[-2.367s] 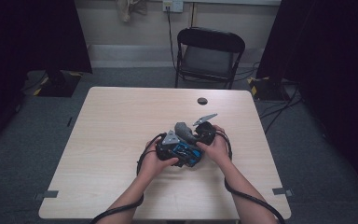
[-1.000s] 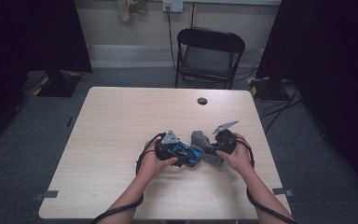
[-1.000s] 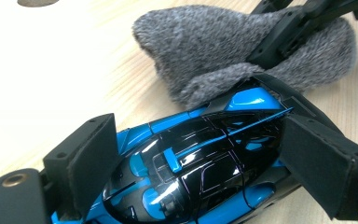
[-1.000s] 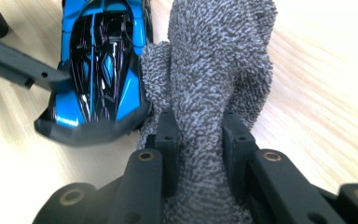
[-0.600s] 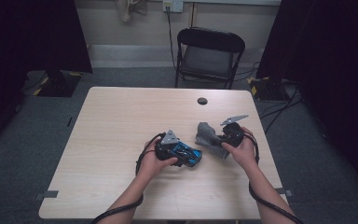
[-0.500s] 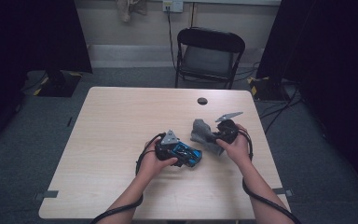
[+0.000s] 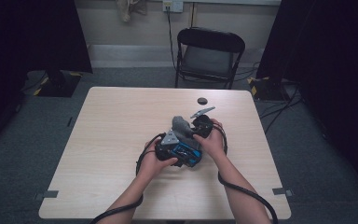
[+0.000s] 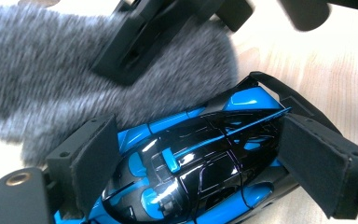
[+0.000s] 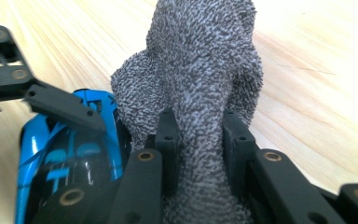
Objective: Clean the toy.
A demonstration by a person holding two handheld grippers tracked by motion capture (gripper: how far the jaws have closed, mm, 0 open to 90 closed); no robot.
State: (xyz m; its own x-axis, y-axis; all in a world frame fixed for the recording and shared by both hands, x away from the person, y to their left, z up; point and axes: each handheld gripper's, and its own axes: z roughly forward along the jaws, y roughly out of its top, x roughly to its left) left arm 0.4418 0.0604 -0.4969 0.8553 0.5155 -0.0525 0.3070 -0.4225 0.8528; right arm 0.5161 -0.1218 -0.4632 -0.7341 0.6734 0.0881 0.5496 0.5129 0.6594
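Right gripper view: my right fingers clamp the grey cloth; left fingers clamp the blue toy car on the worktop.

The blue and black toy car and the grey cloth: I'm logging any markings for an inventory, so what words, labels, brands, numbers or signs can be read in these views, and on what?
None can be read.
Toy car: glossy blue and black panels, no lettering or number visible.
Grey cloth: plain fuzzy fabric, no tag in sight.
Left tool and right tool: plain black pads, no print.
Table: bare wood grain.
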